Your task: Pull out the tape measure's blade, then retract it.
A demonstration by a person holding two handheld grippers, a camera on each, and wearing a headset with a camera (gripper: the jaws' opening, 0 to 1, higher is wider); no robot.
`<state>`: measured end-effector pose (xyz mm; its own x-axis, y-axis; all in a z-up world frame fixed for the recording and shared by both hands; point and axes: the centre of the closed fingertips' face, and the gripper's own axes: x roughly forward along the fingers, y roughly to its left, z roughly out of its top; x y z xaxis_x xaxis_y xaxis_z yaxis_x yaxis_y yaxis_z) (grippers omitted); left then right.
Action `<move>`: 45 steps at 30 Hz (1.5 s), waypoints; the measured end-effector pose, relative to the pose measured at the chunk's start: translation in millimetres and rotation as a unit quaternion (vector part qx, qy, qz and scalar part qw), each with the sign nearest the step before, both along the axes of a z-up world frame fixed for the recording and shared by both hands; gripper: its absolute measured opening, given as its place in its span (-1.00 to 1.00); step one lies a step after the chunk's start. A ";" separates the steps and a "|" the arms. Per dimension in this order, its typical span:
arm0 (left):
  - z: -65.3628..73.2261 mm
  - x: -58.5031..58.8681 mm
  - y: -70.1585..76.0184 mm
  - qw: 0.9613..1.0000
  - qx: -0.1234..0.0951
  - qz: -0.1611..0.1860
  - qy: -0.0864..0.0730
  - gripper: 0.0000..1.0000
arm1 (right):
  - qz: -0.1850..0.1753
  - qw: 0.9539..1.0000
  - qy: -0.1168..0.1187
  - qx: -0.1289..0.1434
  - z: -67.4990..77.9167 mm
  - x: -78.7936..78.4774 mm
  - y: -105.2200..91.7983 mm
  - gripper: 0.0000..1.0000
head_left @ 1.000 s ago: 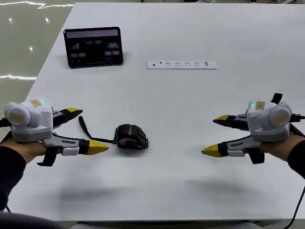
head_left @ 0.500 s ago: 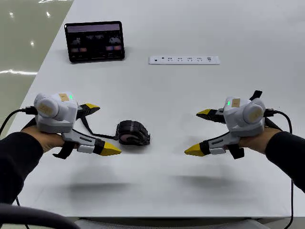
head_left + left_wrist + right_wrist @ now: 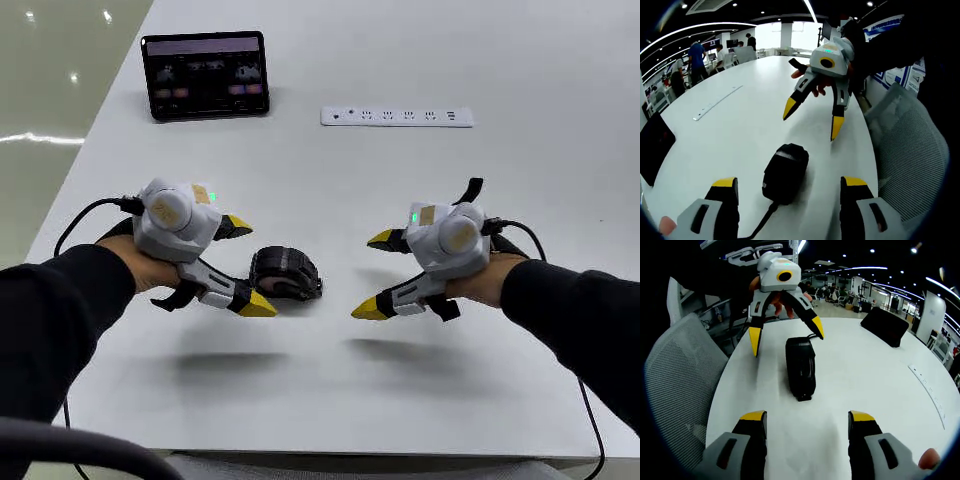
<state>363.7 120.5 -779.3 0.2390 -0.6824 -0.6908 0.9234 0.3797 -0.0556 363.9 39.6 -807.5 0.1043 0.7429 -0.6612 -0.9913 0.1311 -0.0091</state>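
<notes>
Tape measure [image 3: 285,273] left of centre on white tabletop [image 3: 330,390], blade retracted, left tool [image 3: 251,266] jaws apart either side of its left end, right tool [image 3: 370,275] jaws apart, near its right.

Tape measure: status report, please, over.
Left gripper open, tips either side of tape measure. Right gripper open, facing it, apart. It lies on table, unextended. Nothing in the way.
</notes>
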 end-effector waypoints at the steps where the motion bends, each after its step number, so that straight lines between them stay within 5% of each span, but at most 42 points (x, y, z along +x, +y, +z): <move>1: -2.0 0.1 -1.2 1.000 0.001 -0.003 0.003 0.60 | 0.002 1.000 0.000 -0.001 -1.5 -0.8 3.6 0.26; 9: -7.3 -6.7 -19.0 0.999 -0.022 -0.026 0.018 0.61 | 0.030 1.000 0.001 0.002 -12.1 -3.8 27.0 0.25; 16: -14.2 -9.4 -24.2 0.999 -0.007 -0.049 0.014 0.38 | 0.052 0.999 -0.002 -0.003 -20.3 -6.0 38.4 -0.06; 17: -15.5 -6.2 -22.9 0.999 0.004 -0.053 -0.001 0.31 | 0.055 0.998 -0.006 -0.009 -22.5 -5.7 39.0 -0.13; 23: -16.0 2.9 -18.3 0.998 0.020 -0.050 -0.013 -0.03 | 0.061 0.998 -0.015 -0.020 -25.0 -3.1 39.6 -0.55; 29: -18.7 10.6 -15.2 0.997 0.046 -0.055 -0.040 -0.31 | 0.068 0.997 -0.024 -0.026 -25.5 -0.5 40.8 -0.63; 36: -22.9 10.8 -13.7 0.994 0.063 -0.072 -0.056 -0.32 | 0.072 0.996 -0.032 -0.031 -26.5 1.1 40.1 -0.74; 45: -23.2 11.8 -13.9 0.994 0.066 -0.070 -0.054 -0.33 | 0.074 0.996 -0.021 -0.037 -27.8 1.2 40.1 -0.76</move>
<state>375.5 106.5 -802.5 0.2260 -0.6193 -0.7520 0.9657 0.2440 0.0893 365.1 79.7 -835.3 0.0261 0.7016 -0.7121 -0.9983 -0.0184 -0.0548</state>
